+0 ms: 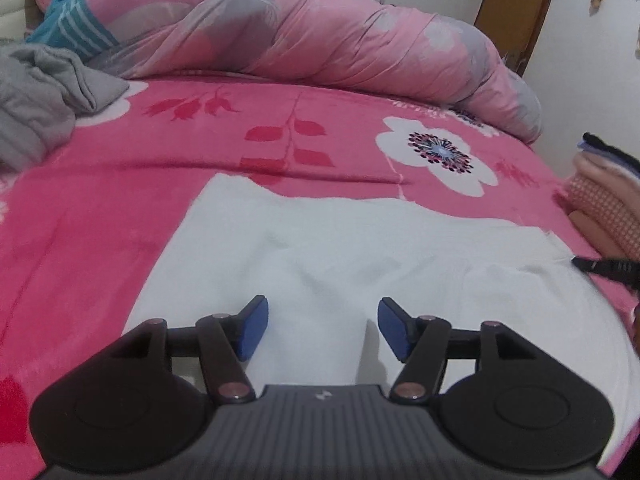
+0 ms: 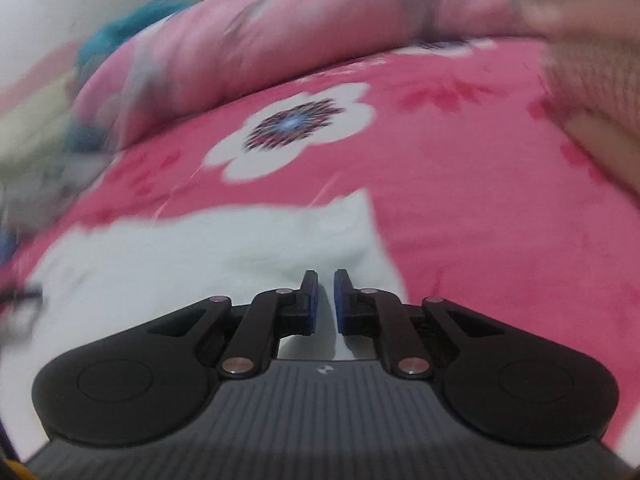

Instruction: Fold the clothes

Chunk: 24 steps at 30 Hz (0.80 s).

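Two claws work one white cloth (image 1: 360, 248) lying flat on the pink bedspread (image 1: 100, 200). Left claw (image 1: 323, 326) hovers over the cloth's near part, released, nothing between its pads, probably ready to take an edge. Right claw (image 2: 326, 300) is clenched almost to touching over the cloth's right corner; blur hides whether fabric is pinched. Beyond lie a rolled quilt (image 1: 340, 40), grey garment (image 1: 44, 96) and a folded stack (image 1: 608, 200), likely finished pieces set aside

left gripper (image 1: 323, 328) fingers spread wide; right gripper (image 2: 325, 300) fingers seemingly near-closed.
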{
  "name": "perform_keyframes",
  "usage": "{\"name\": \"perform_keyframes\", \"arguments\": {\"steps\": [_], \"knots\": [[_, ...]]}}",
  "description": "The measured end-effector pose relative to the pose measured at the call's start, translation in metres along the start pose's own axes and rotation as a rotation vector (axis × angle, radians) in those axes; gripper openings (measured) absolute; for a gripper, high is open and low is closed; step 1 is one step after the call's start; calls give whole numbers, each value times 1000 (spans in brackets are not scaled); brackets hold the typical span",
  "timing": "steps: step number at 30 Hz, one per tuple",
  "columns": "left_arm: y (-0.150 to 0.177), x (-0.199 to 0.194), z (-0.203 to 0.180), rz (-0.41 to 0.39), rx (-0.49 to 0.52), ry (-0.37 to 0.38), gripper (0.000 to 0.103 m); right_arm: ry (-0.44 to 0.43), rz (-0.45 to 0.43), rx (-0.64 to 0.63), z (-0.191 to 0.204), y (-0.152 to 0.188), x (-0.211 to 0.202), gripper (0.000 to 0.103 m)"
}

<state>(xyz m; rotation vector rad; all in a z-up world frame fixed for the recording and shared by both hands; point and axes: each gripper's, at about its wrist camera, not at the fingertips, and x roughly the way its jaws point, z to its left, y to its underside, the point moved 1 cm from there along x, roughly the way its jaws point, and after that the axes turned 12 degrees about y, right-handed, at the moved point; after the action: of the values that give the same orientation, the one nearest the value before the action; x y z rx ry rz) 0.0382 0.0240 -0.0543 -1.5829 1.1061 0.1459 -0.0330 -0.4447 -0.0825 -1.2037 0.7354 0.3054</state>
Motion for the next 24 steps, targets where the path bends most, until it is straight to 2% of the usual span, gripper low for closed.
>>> {"name": "perform_keyframes", "arguments": {"steps": [1,3,6,7,9,11,14,18,24], "knots": [[-1,-1,-2,-2,1,-3,65,26,-7,36,-7,-2,-3,12],[-2,-8,-7,-17,9,-5,66,76,-35,107,-21,-5,-19,12],[1,-24,-20,-69,43,-10,74,36,-74,132,-16,5,-61,15],[3,-30,-25,-91,45,-2,78,22,-84,115,-7,13,-74,19],[10,-39,-32,-122,41,17,82,-8,-102,70,13,33,-96,34],[18,-42,-38,-125,40,32,87,-37,-120,25,33,53,-118,41],[33,-39,-47,-95,54,31,88,-40,-120,-60,69,76,-128,42],[49,-35,-55,-75,32,2,90,-27,-78,-134,106,91,-123,45],[63,-30,-72,-53,75,-81,96,50,-61,-196,132,102,-120,66]]}}
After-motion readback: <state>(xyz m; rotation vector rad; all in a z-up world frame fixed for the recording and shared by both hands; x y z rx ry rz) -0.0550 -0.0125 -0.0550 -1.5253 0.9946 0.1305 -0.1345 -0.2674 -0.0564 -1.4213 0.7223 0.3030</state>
